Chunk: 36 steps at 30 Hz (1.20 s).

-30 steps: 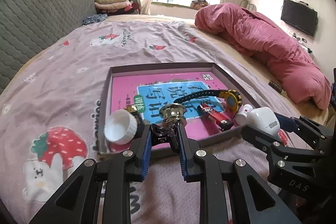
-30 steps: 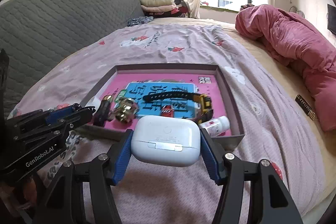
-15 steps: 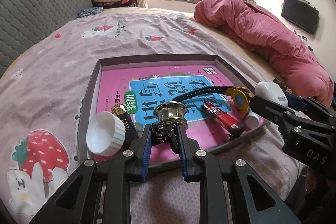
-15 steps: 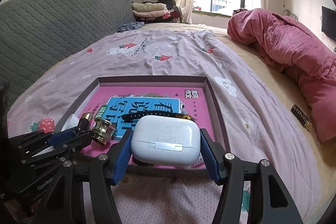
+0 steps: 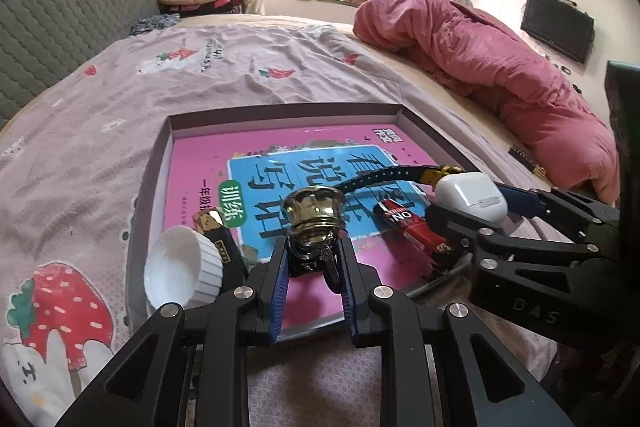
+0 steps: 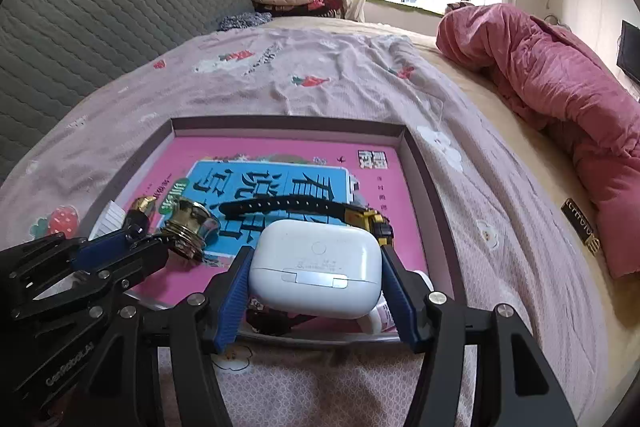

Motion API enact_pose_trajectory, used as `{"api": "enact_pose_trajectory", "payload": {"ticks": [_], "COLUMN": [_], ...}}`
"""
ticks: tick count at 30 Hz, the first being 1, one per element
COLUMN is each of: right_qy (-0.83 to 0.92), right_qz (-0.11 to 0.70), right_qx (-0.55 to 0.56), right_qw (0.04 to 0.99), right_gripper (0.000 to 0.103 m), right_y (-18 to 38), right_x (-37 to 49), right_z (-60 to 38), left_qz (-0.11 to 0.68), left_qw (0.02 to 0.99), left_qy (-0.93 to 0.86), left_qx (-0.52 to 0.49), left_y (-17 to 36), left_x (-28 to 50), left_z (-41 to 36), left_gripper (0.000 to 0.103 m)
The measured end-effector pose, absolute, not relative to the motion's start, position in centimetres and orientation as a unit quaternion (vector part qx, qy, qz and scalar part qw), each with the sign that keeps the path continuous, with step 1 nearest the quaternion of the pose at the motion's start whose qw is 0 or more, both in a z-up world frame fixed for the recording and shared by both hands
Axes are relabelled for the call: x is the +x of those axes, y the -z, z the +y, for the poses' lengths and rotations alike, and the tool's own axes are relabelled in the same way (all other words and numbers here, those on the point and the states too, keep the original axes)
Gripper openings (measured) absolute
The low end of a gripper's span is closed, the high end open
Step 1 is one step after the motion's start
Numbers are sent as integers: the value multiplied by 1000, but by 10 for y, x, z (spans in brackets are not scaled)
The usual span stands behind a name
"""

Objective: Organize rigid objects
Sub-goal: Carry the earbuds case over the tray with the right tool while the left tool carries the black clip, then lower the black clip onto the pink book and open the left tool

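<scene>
The left gripper, at the bottom centre of the left wrist view, has its blue-padded fingers pressed close on the dark lower part of a small brass-coloured bell-shaped ornament, whose flared metal top stands just above the pads. The right gripper, at the bottom centre of the right wrist view, clamps a glossy white plastic earbud case by its two ends, fingers spread wide around it. Both loads hang over the near part of a shallow grey cardboard tray lying on a mauve strawberry-print bedsheet; the tray floor is covered by a pink and blue book cover. Already in the tray are a white ribbed plastic cap in the lower left, a black-strapped watch with a yellow case, a red lighter and a small white bottle largely hidden under the case. The step in hand looks like setting both pieces down. To do it well, lower each to a bare patch of the cover, the case steering away from the watch and bottle directly beneath it, the ornament clear of the cap, and only part the fingers once each piece rests flat, since the slick cover may let a dropped piece skid.
</scene>
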State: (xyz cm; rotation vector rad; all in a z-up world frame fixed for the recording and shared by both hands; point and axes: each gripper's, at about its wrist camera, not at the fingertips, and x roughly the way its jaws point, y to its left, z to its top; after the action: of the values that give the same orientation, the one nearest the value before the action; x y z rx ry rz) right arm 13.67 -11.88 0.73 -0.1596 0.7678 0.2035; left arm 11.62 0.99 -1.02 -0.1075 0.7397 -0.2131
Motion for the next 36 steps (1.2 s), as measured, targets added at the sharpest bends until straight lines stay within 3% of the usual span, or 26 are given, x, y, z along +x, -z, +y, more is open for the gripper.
{"api": "enact_pose_trajectory", "payload": {"ticks": [36], "right_qy": [-99], "right_qz": [384], "right_qx": [-39], "right_qw": [917], "right_gripper": [61], "right_y": [1], "right_x": [122], "right_z": [-135], "left_qz": [397], "left_qw": [907], "left_qy": [118], "left_qx": [-74], "left_y": [25], "left_x": [124], "left_z": [13], "left_gripper": [25]}}
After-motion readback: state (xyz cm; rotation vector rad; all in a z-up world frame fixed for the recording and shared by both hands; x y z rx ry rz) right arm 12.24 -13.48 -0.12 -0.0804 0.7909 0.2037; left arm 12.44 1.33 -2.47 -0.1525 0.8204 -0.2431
